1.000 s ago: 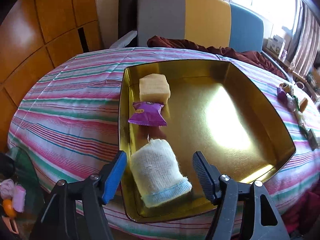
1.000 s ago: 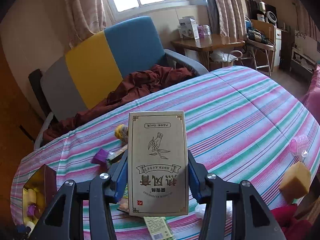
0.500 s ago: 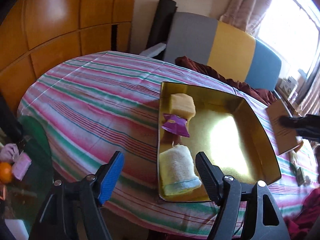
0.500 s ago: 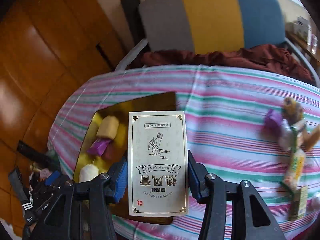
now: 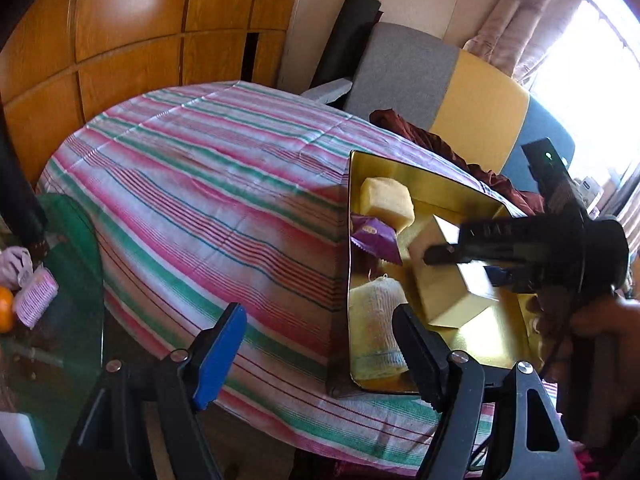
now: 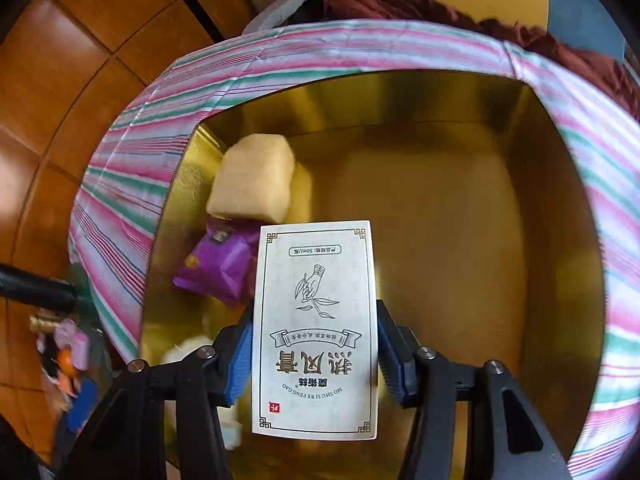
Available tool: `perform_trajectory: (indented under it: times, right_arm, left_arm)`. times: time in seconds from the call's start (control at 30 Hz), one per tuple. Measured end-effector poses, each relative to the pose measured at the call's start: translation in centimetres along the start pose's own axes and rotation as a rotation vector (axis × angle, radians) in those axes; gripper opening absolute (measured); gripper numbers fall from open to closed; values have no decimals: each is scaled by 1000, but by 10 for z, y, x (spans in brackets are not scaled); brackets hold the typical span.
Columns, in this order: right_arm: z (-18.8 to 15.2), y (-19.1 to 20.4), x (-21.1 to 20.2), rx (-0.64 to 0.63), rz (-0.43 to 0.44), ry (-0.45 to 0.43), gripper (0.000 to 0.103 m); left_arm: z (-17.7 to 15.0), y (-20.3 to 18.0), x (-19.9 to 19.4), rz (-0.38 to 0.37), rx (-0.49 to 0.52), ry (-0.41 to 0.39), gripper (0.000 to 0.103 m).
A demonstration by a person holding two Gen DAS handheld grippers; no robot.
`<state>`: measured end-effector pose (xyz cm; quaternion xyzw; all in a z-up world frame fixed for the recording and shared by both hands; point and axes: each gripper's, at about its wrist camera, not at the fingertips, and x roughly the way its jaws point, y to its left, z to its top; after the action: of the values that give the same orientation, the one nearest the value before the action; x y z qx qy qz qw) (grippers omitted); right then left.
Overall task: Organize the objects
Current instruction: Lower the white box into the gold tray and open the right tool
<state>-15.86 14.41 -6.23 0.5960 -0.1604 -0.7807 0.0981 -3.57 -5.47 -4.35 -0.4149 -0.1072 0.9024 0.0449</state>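
Printed cardboard box (image 6: 316, 332) upright between the right gripper (image 6: 316, 354) pads, over the gold tray (image 6: 460, 240); sponge (image 6: 252, 178) and purple packet (image 6: 220, 264) ahead-left

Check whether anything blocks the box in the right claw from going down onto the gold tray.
Nothing visible does. The box sits between the right claw's pads over bare tray floor. The yellow sponge, purple packet and white cloth roll line the tray's left side, beside the box.

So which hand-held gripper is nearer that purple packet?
The right hand-held gripper: it hangs over the tray just beside the purple packet, with a box. The left hand-held gripper sits back at the table edge.
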Motion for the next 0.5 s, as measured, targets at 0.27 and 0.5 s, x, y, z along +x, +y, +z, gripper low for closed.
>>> perform_trajectory:
  times: [0.27,0.5]
  right_arm:
    - [-7,-4,3,72,195,13,74]
    - [-36,-14,-48,-65,104,-150,82]
  left_arm:
    - [0,-5,-6,-2,10,-29,79]
    - [1,-13,-13,14,43,-60,79]
